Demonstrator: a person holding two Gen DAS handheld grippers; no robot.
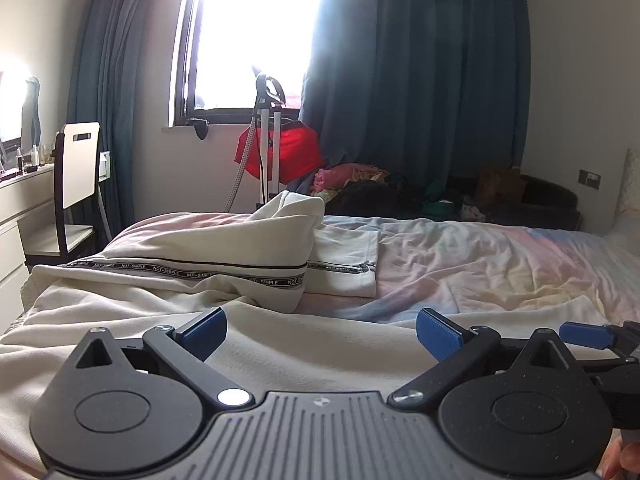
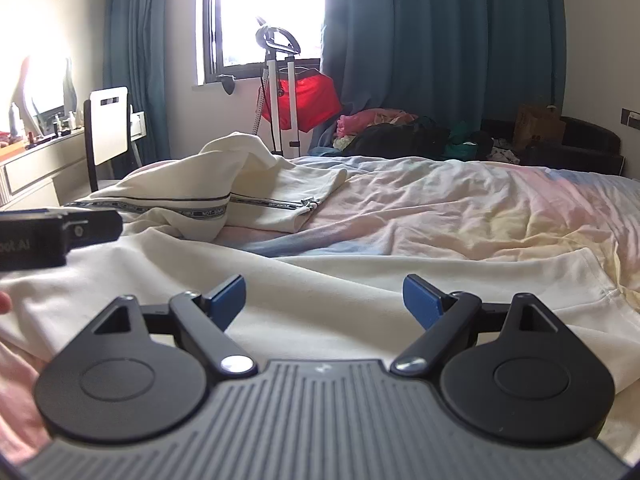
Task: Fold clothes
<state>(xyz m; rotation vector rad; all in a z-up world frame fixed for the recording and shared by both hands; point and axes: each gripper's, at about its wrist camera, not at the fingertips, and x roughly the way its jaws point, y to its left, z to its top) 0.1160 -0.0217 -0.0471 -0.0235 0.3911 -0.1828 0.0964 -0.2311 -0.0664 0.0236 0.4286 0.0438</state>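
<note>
A cream garment [image 1: 168, 248] with a black "NOT-SIMPLE" lettered stripe lies spread and partly bunched on the bed, one part humped up at the far left; it also shows in the right wrist view [image 2: 320, 292]. My left gripper [image 1: 320, 338] is open and empty, low over the near cream cloth. My right gripper [image 2: 324, 298] is open and empty, also just above the near cloth. The right gripper's blue finger shows at the right edge of the left wrist view [image 1: 588, 334]. The left gripper's black body shows at the left of the right wrist view [image 2: 48, 236].
The bed has a rumpled pastel sheet [image 2: 460, 208]. Behind it stand a garment steamer stand [image 1: 266, 136] with a red cloth [image 1: 288, 152], a pile of clothes [image 1: 360, 184] and dark blue curtains. A chair [image 1: 76, 184] and a white dresser stand at the left.
</note>
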